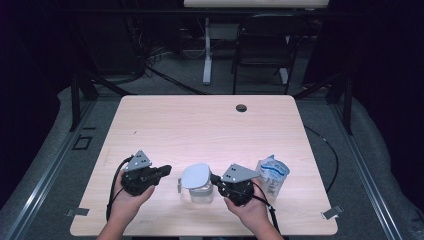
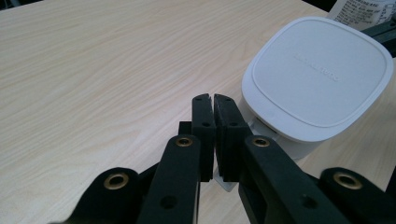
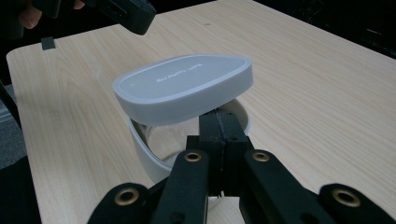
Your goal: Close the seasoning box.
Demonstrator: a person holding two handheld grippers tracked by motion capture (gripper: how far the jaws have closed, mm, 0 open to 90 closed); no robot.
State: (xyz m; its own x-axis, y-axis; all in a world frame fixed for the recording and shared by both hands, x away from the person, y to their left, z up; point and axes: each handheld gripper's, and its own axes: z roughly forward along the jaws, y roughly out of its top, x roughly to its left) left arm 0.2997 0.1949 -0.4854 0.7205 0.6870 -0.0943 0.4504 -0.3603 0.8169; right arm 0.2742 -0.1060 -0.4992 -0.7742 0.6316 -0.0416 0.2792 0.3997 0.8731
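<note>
Your right claw (image 3: pixel 218 122) is closed, and its tips sit under the tilted white lid (image 3: pixel 184 86) at the clear cup's (image 3: pixel 149 154) rim. Your other claw (image 3: pixel 122 13) is far back over the worktop (image 3: pixel 303 93).

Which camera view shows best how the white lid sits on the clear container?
The right gripper view: the white lid is tilted up, one edge lifted off the clear container. The left gripper view shows the lid's top face, the high view a small pale shape.

high: above, forward-down, far | gripper views: close, low | shared: lid (image 1: pixel 195 175)
</note>
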